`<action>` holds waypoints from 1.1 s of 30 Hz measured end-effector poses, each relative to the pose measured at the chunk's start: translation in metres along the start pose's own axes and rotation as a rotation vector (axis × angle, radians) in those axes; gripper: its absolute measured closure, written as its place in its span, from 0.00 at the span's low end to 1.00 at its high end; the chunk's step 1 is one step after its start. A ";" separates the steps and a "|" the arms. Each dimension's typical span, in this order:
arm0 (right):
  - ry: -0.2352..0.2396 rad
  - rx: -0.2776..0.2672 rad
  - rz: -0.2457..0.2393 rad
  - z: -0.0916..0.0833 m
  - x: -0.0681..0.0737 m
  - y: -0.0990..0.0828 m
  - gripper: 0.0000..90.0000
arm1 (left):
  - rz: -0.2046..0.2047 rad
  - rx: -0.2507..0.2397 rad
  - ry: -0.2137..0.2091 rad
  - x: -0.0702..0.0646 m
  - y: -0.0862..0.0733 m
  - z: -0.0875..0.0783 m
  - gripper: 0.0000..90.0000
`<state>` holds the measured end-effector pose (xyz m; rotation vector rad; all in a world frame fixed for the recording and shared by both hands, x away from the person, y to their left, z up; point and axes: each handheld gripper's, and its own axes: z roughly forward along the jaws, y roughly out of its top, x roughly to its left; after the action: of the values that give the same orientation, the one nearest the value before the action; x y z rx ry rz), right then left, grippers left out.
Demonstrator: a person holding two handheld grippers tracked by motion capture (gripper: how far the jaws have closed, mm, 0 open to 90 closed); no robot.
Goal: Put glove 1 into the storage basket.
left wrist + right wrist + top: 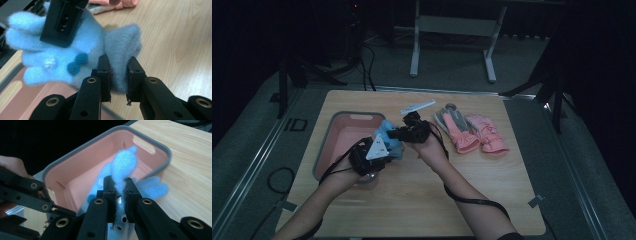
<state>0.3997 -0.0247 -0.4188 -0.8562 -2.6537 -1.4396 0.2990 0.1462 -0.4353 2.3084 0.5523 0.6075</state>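
Wooden table (422, 200), frame centre: left gripper (119, 75) and right gripper (120, 192) both clamp blue fuzzy glove (82, 52) beside pink bin (343, 137).

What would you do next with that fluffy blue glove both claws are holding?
Probably carry the blue glove a little further over the pink bin before letting go: the left gripper and right gripper both clamp it at the bin's rim.

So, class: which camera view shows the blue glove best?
The left gripper view: the blue glove spreads out there, fingers and bow plain. The right gripper view shows a fuzzy part over the pink tub; the high view, a small patch.
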 end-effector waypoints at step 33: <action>0.074 0.101 0.032 0.117 0.020 0.020 0.93 | -0.117 0.178 0.032 0.042 -0.074 -0.012 0.85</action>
<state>0.4209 0.0843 -0.4661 -0.8161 -2.6201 -1.2923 0.3098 0.2250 -0.4685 2.4143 0.7783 0.5590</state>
